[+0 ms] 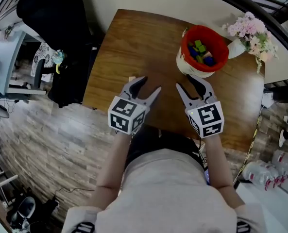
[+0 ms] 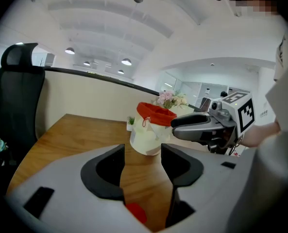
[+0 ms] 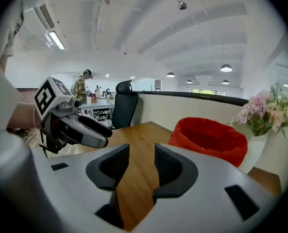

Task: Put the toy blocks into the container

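Your left claw (image 1: pixel 150 84) and right claw (image 1: pixel 183 80) hang open, empty: the blocks (image 1: pixel 200 51) seemingly all sit in the container (image 1: pixel 190 67).

Toy blocks (image 1: pixel 200 51) lie in the container (image 1: pixel 185 45), flowers (image 1: pixel 250 29) beside it.

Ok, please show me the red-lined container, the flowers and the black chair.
red-lined container (image 1: pixel 221 51), head view, on its red rim.
flowers (image 1: pixel 248 27), head view, on the pink blossoms.
black chair (image 1: pixel 56 18), head view, on its back.

Upright red-lined container (image 1: pixel 185 47) holds green, blue, perhaps yellow toy blocks (image 1: pixel 200 53).
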